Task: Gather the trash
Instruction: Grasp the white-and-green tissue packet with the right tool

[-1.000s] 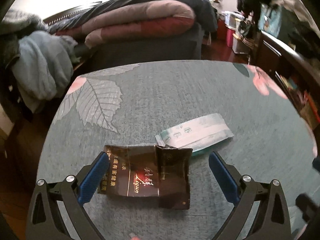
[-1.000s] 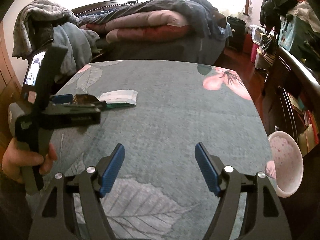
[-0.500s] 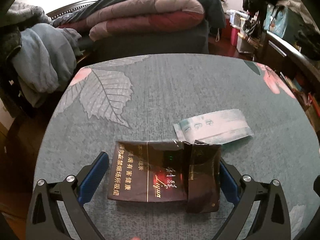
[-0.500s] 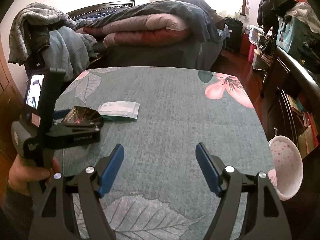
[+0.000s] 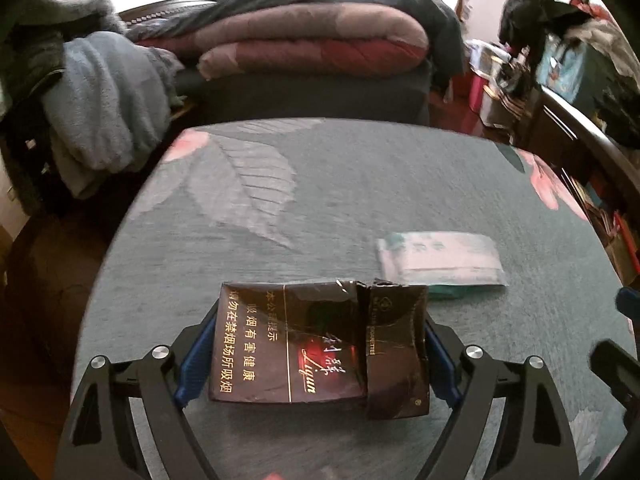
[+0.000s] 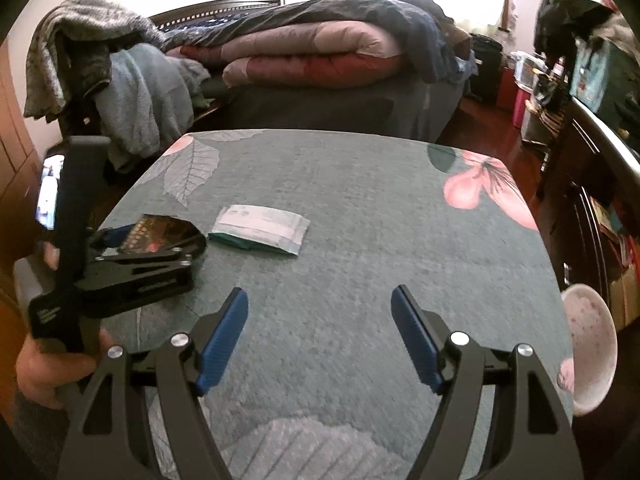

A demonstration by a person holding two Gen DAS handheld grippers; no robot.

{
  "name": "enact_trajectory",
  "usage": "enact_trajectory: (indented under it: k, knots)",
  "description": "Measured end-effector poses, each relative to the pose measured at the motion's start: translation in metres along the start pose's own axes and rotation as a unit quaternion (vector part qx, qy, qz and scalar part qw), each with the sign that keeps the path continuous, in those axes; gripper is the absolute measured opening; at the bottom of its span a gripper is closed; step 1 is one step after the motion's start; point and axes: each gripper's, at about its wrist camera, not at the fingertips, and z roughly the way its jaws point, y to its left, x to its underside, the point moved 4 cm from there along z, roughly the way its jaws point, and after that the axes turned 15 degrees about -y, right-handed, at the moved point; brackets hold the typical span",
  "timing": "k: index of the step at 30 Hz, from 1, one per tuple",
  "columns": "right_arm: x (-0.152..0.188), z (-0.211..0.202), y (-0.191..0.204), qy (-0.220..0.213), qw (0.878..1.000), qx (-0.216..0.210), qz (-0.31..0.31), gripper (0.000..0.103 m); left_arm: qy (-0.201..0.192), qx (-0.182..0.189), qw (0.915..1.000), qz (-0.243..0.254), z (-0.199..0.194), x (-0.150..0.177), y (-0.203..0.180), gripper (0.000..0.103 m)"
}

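Left gripper (image 5: 318, 356): my fingers stand on either side of the pack (image 5: 320, 344), blue pads right against its two short edges. I judge it clamped, or a hair from it. From the right view the pack sits bowed upward between them, which suggests the squeeze is already on.

Right gripper (image 6: 320, 338): jaws spread wide, nothing between them, only bare cloth ahead.

Pack: dark crushed cigarette pack with gold lettering, lying flat-ish between my left fingers, its torn lid end toward the right finger. I cannot tell if it has left the cloth.

Wrapper (image 5: 440, 258): pale white-and-green sachet, ahead and to the right of my left gripper, just beyond the pack's far right corner. From the right gripper it lies ahead and to the left, well apart. Untouched.

Table (image 6: 360, 184): teal cloth with leaf and pink flower print; both bits of trash lie on its left half as my right gripper sees it.

Bowl (image 6: 590, 344): pinkish, off the table's right edge, low at my right gripper's right. Whether it is meant for the trash I cannot say.

Progress: early, by my reckoning. One piece in the grasp stage, none shown binned.

Left to do: lift the pack, carry it off, then take the wrapper.
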Motion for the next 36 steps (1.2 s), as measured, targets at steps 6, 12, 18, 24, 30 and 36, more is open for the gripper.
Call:
enact_trajectory:
  k: [6,12,18,24,30,36]
  knots:
    - [-0.007,0.047,0.025,0.021,0.997,-0.027,-0.067,0.075,-0.028,-0.036,0.9984,-0.034,-0.025,-0.004,0.038,0.087]
    - [-0.010,0.099,0.052,0.049,0.985,-0.091,-0.139,0.075,-0.034,-0.042,0.9968,-0.059,-0.032,-0.004,0.062,0.087]
    - [-0.018,0.118,0.055,0.054,0.979,-0.135,-0.140,0.076,-0.038,-0.042,0.9960,-0.069,-0.036,-0.004,0.072,0.087]
    - [-0.020,0.112,0.061,0.054,0.977,-0.153,-0.141,0.027,-0.038,-0.034,0.9957,-0.077,-0.036,-0.006,0.071,0.087]
    - [-0.018,0.088,0.068,0.039,0.976,-0.169,-0.129,0.009,-0.042,-0.029,0.9957,-0.077,-0.045,-0.009,0.063,0.087]
    - [-0.020,0.044,0.054,0.020,0.981,-0.180,-0.075,0.009,-0.054,-0.021,0.9959,-0.070,-0.061,-0.016,0.050,0.087]
